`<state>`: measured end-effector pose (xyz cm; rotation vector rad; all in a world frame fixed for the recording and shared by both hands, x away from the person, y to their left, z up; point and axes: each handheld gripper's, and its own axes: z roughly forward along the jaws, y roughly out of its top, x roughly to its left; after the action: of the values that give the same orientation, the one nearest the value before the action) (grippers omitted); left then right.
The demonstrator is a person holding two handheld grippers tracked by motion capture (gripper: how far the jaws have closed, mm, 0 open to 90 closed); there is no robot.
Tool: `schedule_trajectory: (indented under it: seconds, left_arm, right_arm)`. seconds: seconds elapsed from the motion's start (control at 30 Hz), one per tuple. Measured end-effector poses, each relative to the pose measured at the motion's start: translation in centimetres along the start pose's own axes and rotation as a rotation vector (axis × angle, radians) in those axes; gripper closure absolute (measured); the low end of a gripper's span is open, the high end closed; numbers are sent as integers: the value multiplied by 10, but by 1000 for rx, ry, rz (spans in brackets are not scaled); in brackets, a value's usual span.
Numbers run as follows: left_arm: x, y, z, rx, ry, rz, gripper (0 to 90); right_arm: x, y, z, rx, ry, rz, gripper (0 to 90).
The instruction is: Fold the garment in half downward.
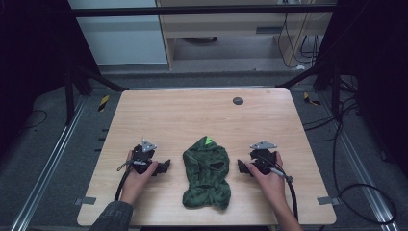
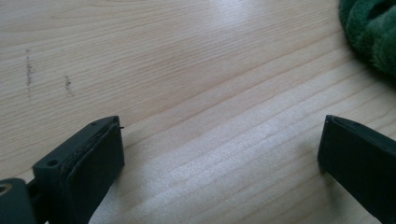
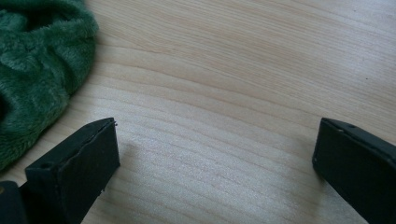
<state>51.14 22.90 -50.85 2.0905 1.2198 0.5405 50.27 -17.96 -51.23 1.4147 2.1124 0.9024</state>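
Observation:
A dark green fleece garment with a bright green tip at its far end lies flat near the table's front middle. My left gripper rests on the wood just left of it, held by a hand, jaws wide apart over bare wood. The fleece's edge shows at the upper right of the left gripper view. To the right of the garment my right gripper also sits on the table, open with nothing between its jaws. Green fleece lies at the upper left of the right gripper view.
The light wooden table has a small dark round disc near its far edge. Black cables trail from both grippers toward the front. Grey floor, metal rails and black frame struts surround the table.

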Motion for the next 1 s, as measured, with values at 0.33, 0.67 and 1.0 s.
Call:
schedule_trajectory:
  seconds: [0.33,0.67,1.0]
  left_arm:
    - [-11,4,-10,72,-72,62,69]
    - [-7,48,-9,139,-145,97,196]
    - [-23,85,-7,112,-198,124,429]
  right_arm:
    - [6,3,-9,31,70,-64,213]
    - [18,46,-11,135,199,-211,459]
    - [33,80,1,181,270,-289,696]
